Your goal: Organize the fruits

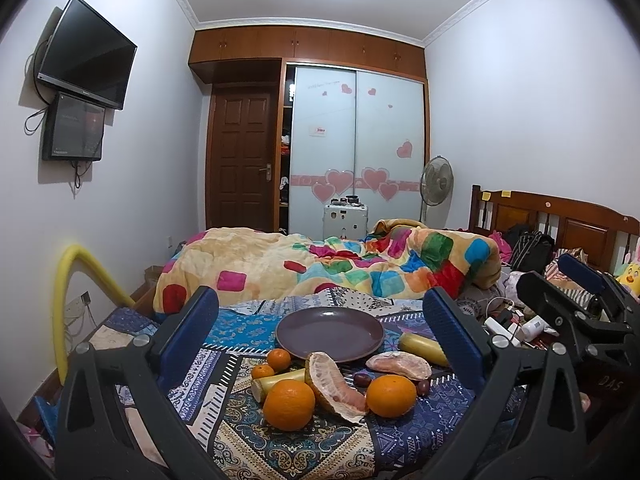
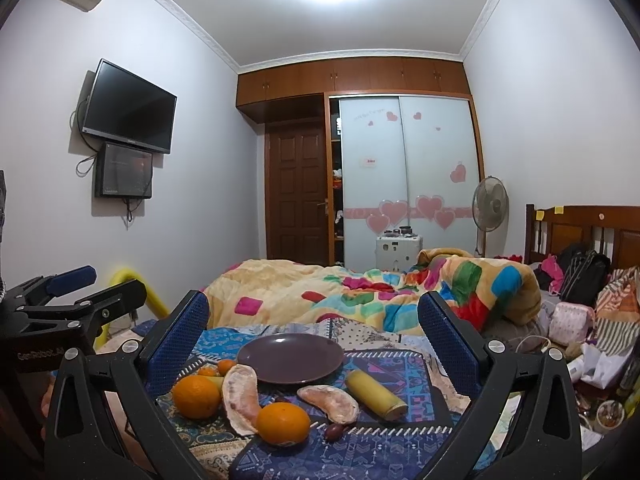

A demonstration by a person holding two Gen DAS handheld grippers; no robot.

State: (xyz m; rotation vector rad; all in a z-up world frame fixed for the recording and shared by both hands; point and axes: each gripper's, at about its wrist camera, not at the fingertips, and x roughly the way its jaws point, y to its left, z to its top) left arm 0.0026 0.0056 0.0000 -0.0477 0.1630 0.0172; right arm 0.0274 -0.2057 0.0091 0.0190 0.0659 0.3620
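An empty purple plate (image 1: 330, 333) (image 2: 291, 358) sits on a patterned cloth on the bed. In front of it lie two big oranges (image 1: 289, 404) (image 1: 391, 395), two pomelo pieces (image 1: 335, 386) (image 1: 399, 365), two small tangerines (image 1: 279, 359), two yellow banana pieces (image 1: 423, 348) (image 1: 276, 383) and small dark red dates (image 1: 361, 379). In the right wrist view an orange (image 2: 283, 422), a pomelo piece (image 2: 329, 401) and a banana piece (image 2: 375, 394) lie nearest. My left gripper (image 1: 320, 332) is open above the fruit. My right gripper (image 2: 313, 330) is open too, and shows at the right of the left view (image 1: 576, 292).
A colourful blanket (image 1: 320, 264) is heaped behind the plate. Chargers, cables and bags (image 1: 516, 320) clutter the bed's right side by the wooden headboard (image 1: 560, 220). A yellow foam tube (image 1: 68, 300) stands at the left wall.
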